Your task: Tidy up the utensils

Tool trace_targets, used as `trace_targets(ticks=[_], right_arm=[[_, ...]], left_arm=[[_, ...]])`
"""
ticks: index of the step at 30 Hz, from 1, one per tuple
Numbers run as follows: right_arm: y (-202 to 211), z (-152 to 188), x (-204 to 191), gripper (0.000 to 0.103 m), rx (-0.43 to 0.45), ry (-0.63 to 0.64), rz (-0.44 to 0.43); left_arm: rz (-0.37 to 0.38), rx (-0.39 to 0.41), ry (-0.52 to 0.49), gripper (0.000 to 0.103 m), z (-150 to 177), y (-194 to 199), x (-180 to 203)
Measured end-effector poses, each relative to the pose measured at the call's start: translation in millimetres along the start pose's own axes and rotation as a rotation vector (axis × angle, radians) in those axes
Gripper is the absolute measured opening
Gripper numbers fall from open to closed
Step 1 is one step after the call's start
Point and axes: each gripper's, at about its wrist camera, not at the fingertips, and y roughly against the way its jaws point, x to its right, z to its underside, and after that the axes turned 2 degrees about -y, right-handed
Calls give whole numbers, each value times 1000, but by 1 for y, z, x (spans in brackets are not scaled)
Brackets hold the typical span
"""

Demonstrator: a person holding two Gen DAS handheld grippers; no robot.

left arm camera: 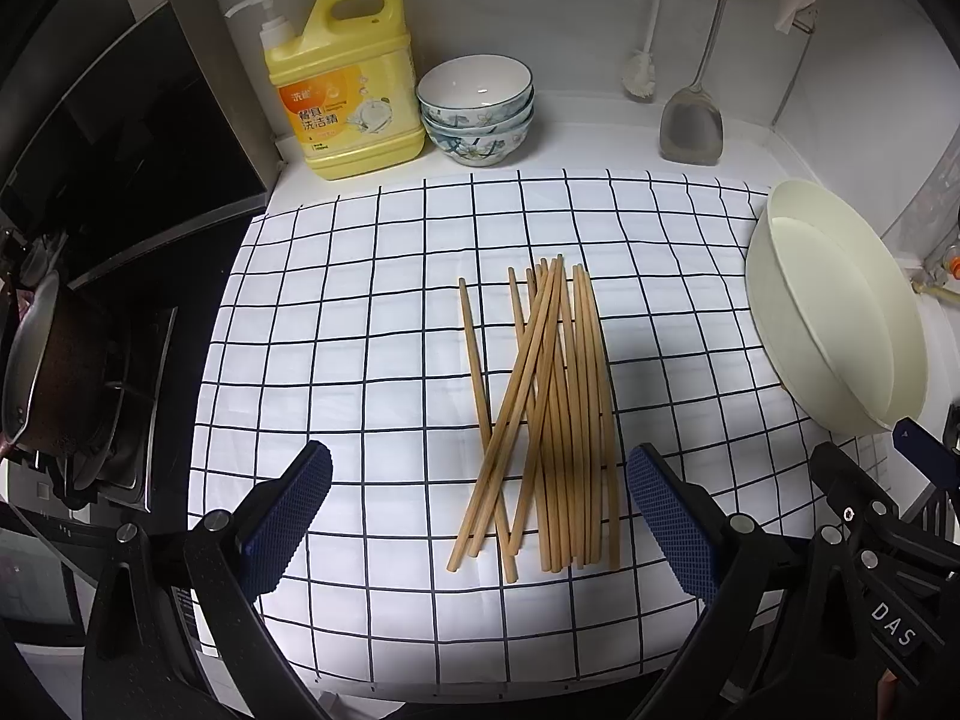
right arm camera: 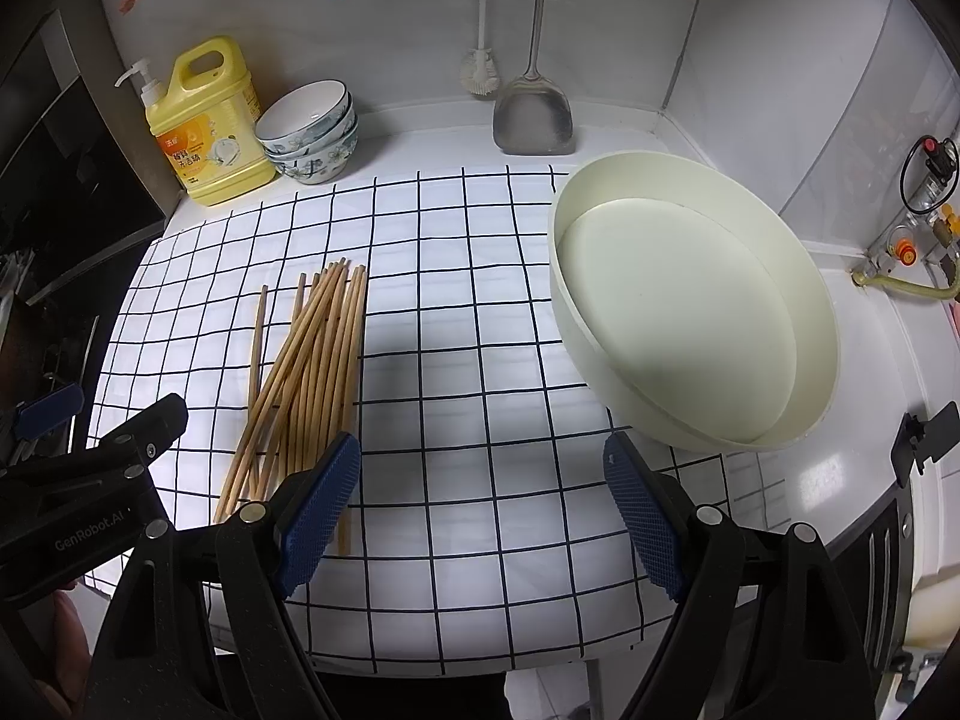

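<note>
We see one cream round basin (right arm camera: 696, 312) at the right of the right wrist frame, standing on the checked cloth (right arm camera: 456, 312) with its near edge on the cloth; nothing lies inside it but its pale flat bottom. In the upper left of that frame three patterned bowls (right arm camera: 315, 132) sit nested in a stack, the top one showing a bare white inside, and beside them stands one yellow detergent jug (right arm camera: 207, 126) with a pump. The wooden chopsticks (left arm camera: 540, 414) lie loose on the cloth at the centre of the left wrist frame, a crossed bundle we count as roughly a dozen, though overlaps keep us from an exact number. One metal spatula (right arm camera: 534, 114) and one white brush (right arm camera: 480, 69) hang against the back wall at the top centre. Our left gripper (left arm camera: 480, 516) has its blue pads spread wide apart, framing the near ends of the chopsticks without touching them. Our right gripper (right arm camera: 480, 504) is likewise spread wide over bare cloth, gripping nothing.
</note>
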Motion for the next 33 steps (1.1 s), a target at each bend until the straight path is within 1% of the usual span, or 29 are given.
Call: trace_targets(ticks=[6,20,23,25,29,33], right_arm=[[0,0,-2,79,-2,1,-3],[3,5,-11,79,10,-9,-18],[2,6,-15,79,8,-18,-29],[1,8,-17,79,9,-28,-33],[0,12,-20,79,23,-52,-51],[-10,21,-16,79,31,-95,-58]], left_arm=[[0,1,2,97,0,0,-1],[13,6,8,97,6,0,-20],[34,2,-4,97,5,-6,-27],[33,14,-11,97,4,-10,-35],[59,36,-14,97,2,-20,-51],[77,53,-42,97,4,-37,-60]])
